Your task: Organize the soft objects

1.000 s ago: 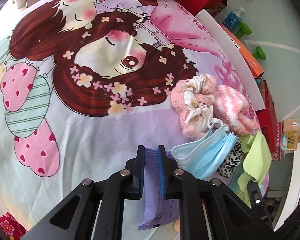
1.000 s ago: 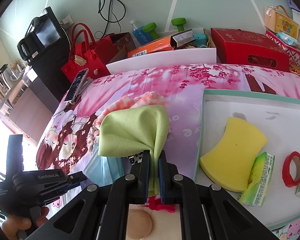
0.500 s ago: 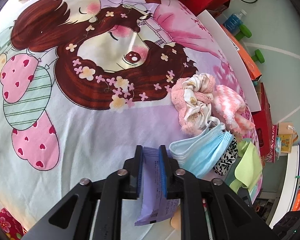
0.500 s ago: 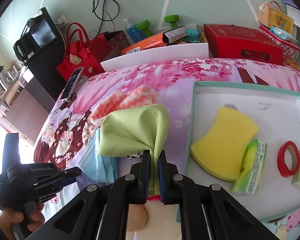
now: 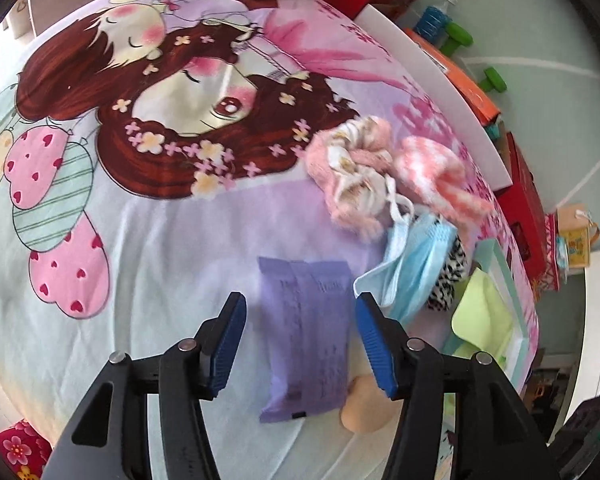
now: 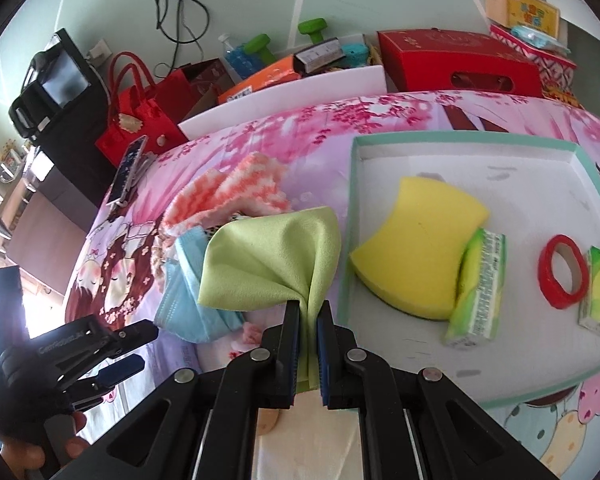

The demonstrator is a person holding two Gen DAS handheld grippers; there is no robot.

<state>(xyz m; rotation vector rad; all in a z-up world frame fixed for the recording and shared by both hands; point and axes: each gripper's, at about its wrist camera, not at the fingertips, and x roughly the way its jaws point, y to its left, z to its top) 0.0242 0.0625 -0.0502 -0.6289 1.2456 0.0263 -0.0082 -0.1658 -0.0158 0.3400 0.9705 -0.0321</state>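
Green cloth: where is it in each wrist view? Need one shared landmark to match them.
Left wrist: green cloth at lower right, against the tray's teal rim, right of the blue masks.
Right wrist: centre, pinched in the right gripper, left of the tray.
Shared landmark: the pink-and-white fluffy sock.

the left hand-held gripper [image 5: 298, 332] points steeply down, its blue-padded jaws standing apart after just opening; a purple packet [image 5: 306, 336] lies between them, and neither pad presses on it. in the right wrist view the same hand-held gripper shows at the lower left, held by a hand [image 6: 40, 444] wrapped round its black grip, only the fingers visible. the right hand-held gripper [image 6: 308, 344] also tilts downward, its jaws closed tight on a pinched fold of green cloth [image 6: 276, 260], which fans out above the pads. the two hand-held grippers are near each other, not touching.
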